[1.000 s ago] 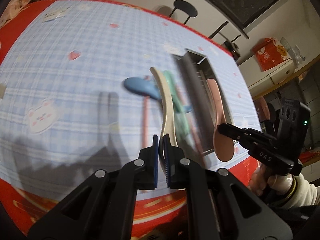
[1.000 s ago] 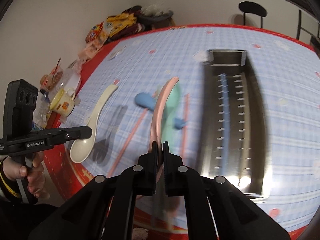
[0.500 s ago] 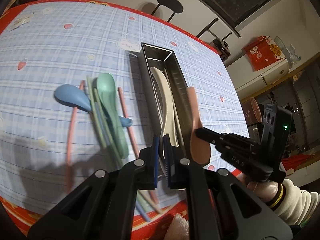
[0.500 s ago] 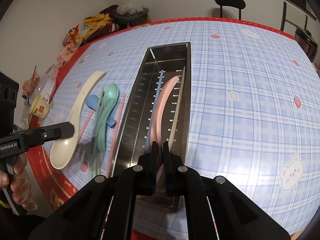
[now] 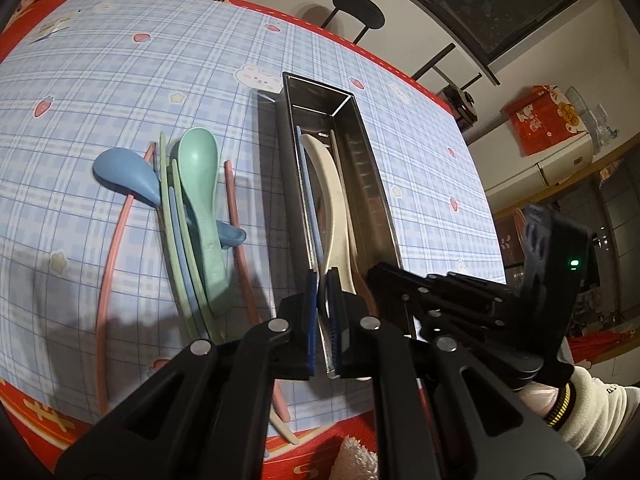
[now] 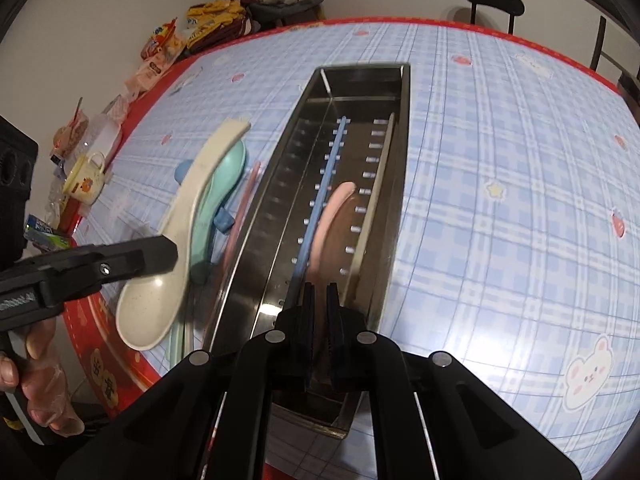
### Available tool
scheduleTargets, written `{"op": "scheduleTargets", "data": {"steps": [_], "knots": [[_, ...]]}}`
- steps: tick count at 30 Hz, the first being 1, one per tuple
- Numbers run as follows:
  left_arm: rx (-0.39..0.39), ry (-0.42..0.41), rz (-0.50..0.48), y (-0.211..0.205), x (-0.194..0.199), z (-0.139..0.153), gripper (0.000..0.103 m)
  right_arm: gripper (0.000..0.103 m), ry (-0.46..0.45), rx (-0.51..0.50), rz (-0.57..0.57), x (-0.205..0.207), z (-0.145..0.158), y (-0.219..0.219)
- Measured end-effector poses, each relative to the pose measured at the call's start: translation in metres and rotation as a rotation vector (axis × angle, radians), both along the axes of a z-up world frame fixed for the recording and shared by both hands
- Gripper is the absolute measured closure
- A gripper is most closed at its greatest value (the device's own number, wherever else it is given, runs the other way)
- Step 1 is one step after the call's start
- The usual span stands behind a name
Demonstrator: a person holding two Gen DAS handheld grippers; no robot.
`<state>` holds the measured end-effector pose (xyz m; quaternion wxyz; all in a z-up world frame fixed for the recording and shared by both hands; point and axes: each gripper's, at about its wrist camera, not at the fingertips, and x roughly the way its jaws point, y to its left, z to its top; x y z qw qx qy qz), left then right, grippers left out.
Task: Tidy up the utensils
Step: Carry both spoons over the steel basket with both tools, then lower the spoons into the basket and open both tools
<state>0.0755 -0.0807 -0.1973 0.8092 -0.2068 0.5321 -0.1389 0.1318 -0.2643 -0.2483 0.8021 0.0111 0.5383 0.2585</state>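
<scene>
- Both grippers had travelled from above the loose utensils to the long steel tray [image 6: 402,128] since the earlier frames, each carrying a spoon.
- The left gripper [image 5: 325,316] was clamped on the handle of a cream spoon [image 5: 330,192]; in the left wrist view the spoon lay along the line of the tray, while the right wrist view showed it [image 6: 176,240] raised to the left of the tray, over the loose pile.
- The right gripper [image 6: 319,320] was clamped on a pink spoon [image 6: 330,224], held over the tray's inside.
- A blue chopstick [image 6: 320,200] and a cream chopstick [image 6: 376,196] lay inside the tray.
- Left of the tray, on the blue checked tablecloth [image 5: 120,80], lay a green spoon [image 5: 200,184], a blue spoon [image 5: 128,176] and pink chopsticks [image 5: 112,248], with green and blue sticks under the green spoon.
- A yellow mug [image 6: 86,178] stood at the table's far left edge.
- A gloved hand [image 6: 40,368] held the left gripper's handle.
</scene>
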Motion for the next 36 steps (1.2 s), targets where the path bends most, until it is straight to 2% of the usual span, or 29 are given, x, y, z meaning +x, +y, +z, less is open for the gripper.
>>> {"op": "scheduleTargets", "data": {"steps": [3,5,8,10,13,14,16,20,27,29,31,32,34,35,36], "knots": [[0.009,0.005,-0.005,-0.006,0.004,0.0,0.094,0.096,-0.029,0.04,-0.02,-0.001,0.014,-0.011],[0.02,0.008,-0.019,-0.012,0.006,0.001,0.094,0.09,-0.05,0.058,-0.051,-0.002,0.022,-0.021],[0.047,0.019,-0.053,-0.027,0.013,-0.002,0.094,0.075,-0.067,0.092,-0.109,-0.002,0.03,-0.038],[0.059,0.029,-0.067,-0.035,0.016,-0.004,0.094,0.056,-0.077,0.108,-0.153,-0.002,0.034,-0.052],[0.073,0.043,-0.086,-0.045,0.021,-0.01,0.094,0.035,-0.085,0.123,-0.195,-0.003,0.037,-0.068],[0.078,0.047,-0.09,-0.048,0.023,-0.011,0.094,0.031,-0.085,0.123,-0.212,-0.004,0.037,-0.074],[0.09,0.057,-0.096,-0.055,0.026,-0.016,0.094,0.015,-0.088,0.116,-0.243,-0.005,0.038,-0.083],[0.112,0.066,-0.121,-0.068,0.03,-0.021,0.094,0.008,-0.087,0.117,-0.272,-0.006,0.038,-0.095],[0.149,0.066,-0.146,-0.078,0.031,-0.024,0.094,0.006,-0.085,0.129,-0.303,-0.009,0.038,-0.108],[0.158,0.034,-0.128,-0.073,0.028,-0.015,0.087,0.006,-0.095,0.117,-0.314,-0.01,0.04,-0.109],[0.171,-0.016,-0.106,-0.063,0.022,-0.003,0.063,0.006,-0.109,0.098,-0.321,-0.012,0.042,-0.109],[0.177,-0.03,-0.098,-0.06,0.021,0.0,0.047,0.006,-0.116,0.088,-0.324,-0.012,0.042,-0.108],[0.204,-0.067,-0.076,-0.05,0.014,0.01,0.029,0.006,-0.128,0.068,-0.333,-0.013,0.043,-0.105],[0.221,-0.079,-0.064,-0.045,0.011,0.013,0.024,0.006,-0.133,0.06,-0.338,-0.014,0.043,-0.104],[0.236,-0.089,-0.052,-0.039,0.008,0.017,0.012,0.006,-0.139,0.05,-0.343,-0.015,0.043,-0.102]]}}
